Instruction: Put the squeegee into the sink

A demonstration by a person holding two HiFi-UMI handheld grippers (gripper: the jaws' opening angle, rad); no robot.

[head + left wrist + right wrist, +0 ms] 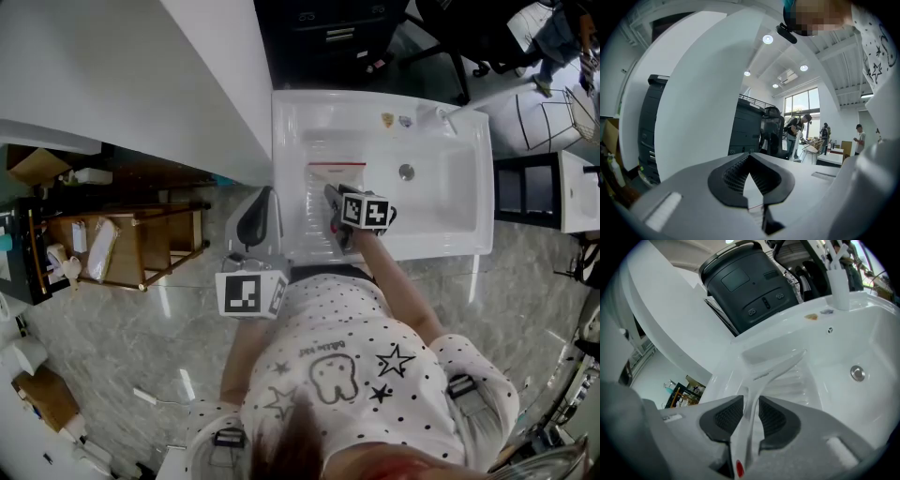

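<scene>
- The person's spotted shirt fills the bottom of the head view, with both arms reaching forward from it.
- The left gripper is held level, short of the sink and off to its left side. Its pads are pressed together at the tips with nothing between them, so it has no part in this step.
- The right gripper tilts down over the near edge of the sink. Its jaws stand apart with the handle of the squeegee running up between them, and the pads look just clear of it rather than pinching.
- The squeegee is already inside the sink. Its blade end lies on the ribbed draining part at the basin's left, and its handle slopes back toward the gripper.
- The drain lies further right in the basin, well apart from the squeegee.
- The step in hand looks like the release. To do it well, spread the jaws fully, then draw the gripper back along the line of the handle before lifting, so neither pad catches the handle and drags the squeegee out over the rim.
</scene>
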